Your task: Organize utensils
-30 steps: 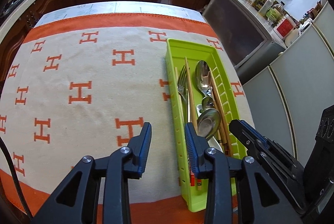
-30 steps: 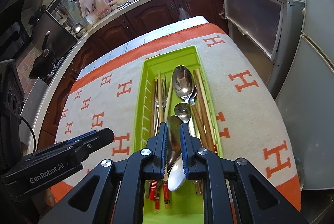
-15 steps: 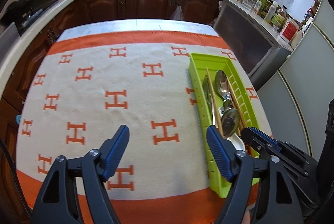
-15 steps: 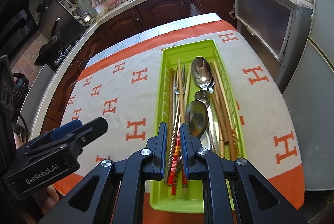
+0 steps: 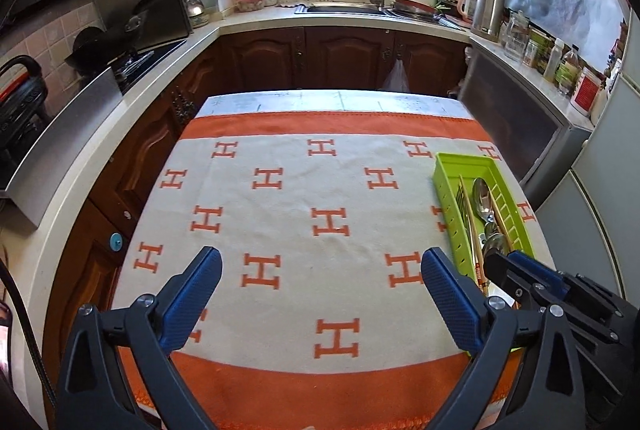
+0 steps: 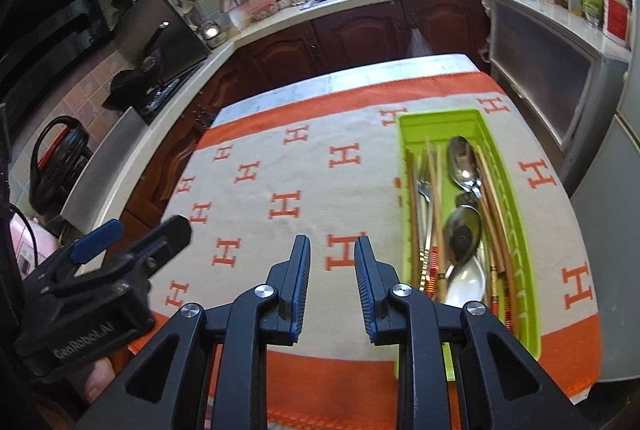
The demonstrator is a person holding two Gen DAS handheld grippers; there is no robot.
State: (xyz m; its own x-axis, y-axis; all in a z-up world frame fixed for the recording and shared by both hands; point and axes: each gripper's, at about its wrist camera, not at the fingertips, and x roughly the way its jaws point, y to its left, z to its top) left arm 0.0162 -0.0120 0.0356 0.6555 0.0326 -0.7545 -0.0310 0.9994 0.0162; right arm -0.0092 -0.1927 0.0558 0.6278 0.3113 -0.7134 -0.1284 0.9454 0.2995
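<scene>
A: Both grippers have pulled back and up from the tray since a second ago; it sat right under the jaws then and now lies off to the side.

B: And the jaws?

A: On the left gripper [image 5: 322,284] they are opening and stand very wide, with only cloth [image 5: 304,197] showing between them. On the right gripper [image 6: 332,286] they are opening too, parted to a moderate gap, nothing between them either. A second ago that pair was nearly closed over the utensils.

B: Where is the tray?

A: In the left wrist view the tray [image 5: 462,161] lies at about 3 o'clock, along the right edge of the bench [image 5: 320,97], lengthwise away from the camera. In the right wrist view it sits at about 2 o'clock, just right of the right-hand jaw.

B: What is in it?

A: Spoons [image 6: 464,161], a fork [image 6: 424,189] and chopsticks [image 6: 414,205], all lying lengthwise, partly overlapping. I cannot count the chopsticks.

B: Anything else near?

A: The right gripper's tip shows at 4 o'clock in the left view, over the tray's near end. The left gripper shows at 8 o'clock in the right view. Beyond the bench are dark cabinets [image 5: 348,57], with a sink [image 5: 340,9] at 12 o'clock.
</scene>
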